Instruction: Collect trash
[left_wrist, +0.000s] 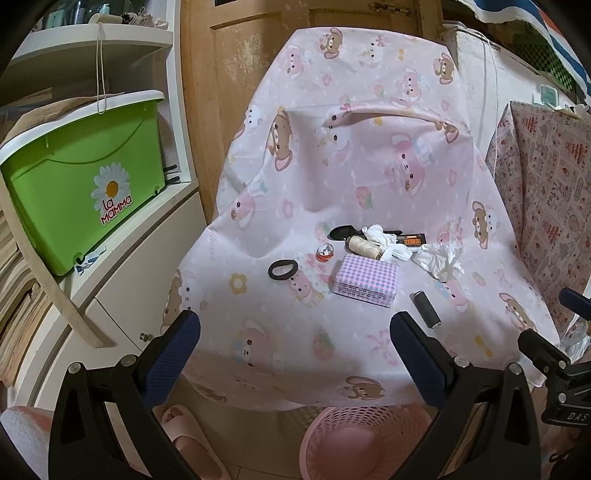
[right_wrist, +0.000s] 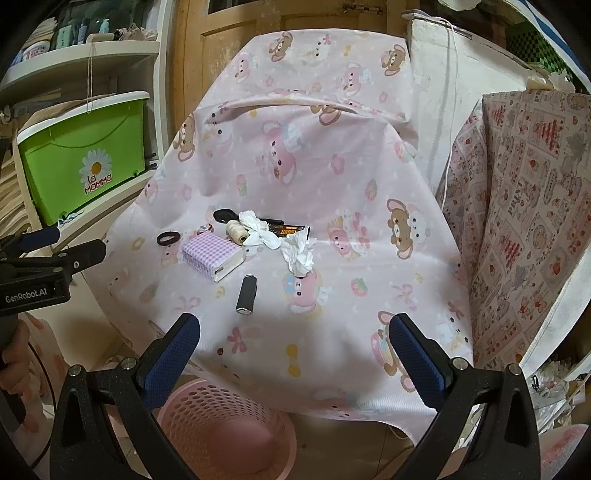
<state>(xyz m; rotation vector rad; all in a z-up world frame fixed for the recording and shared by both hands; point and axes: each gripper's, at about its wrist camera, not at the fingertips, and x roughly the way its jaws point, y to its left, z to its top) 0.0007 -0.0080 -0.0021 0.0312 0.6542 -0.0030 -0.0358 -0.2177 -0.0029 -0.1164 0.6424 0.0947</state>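
On the cloth-draped tabletop (left_wrist: 332, 332), a small cluster of things lies around a lilac gingham box (left_wrist: 366, 279). Just behind the box sits a spool of cream thread (left_wrist: 363, 245), touching a crumpled white tissue (left_wrist: 386, 242) — one piece of the trash. A second crumpled tissue (left_wrist: 441, 258) lies to the right of the box, slightly apart from the first. Behind the first tissue a black spoon-like tool (left_wrist: 341, 232) and a dark wrapper with orange print (left_wrist: 412, 240) lie flat on the cloth. Left of the box are a small red-and-silver trinket (left_wrist: 324, 253) and, farther left, a black hair tie (left_wrist: 282, 269). In front of the box and to its right, a black cylinder (left_wrist: 426, 308) lies on its side.

Well in front of the box, below the tabletop's hanging edge, a pink perforated basket (left_wrist: 332, 435) stands on the floor, with a pink slipper (left_wrist: 184, 435) beside it. Far left of the box, a green storage bin (left_wrist: 85, 184) with a daisy sticker rests on a white shelf unit (left_wrist: 122, 269).

The left hand-held gripper (left_wrist: 295, 354) hovers before the tabletop's near edge, its blue-padded fingers spread wide and holding nothing. The right hand-held gripper (right_wrist: 295, 354) is likewise spread and empty — it hovers nearer the black cylinder, over the tabletop's front edge.
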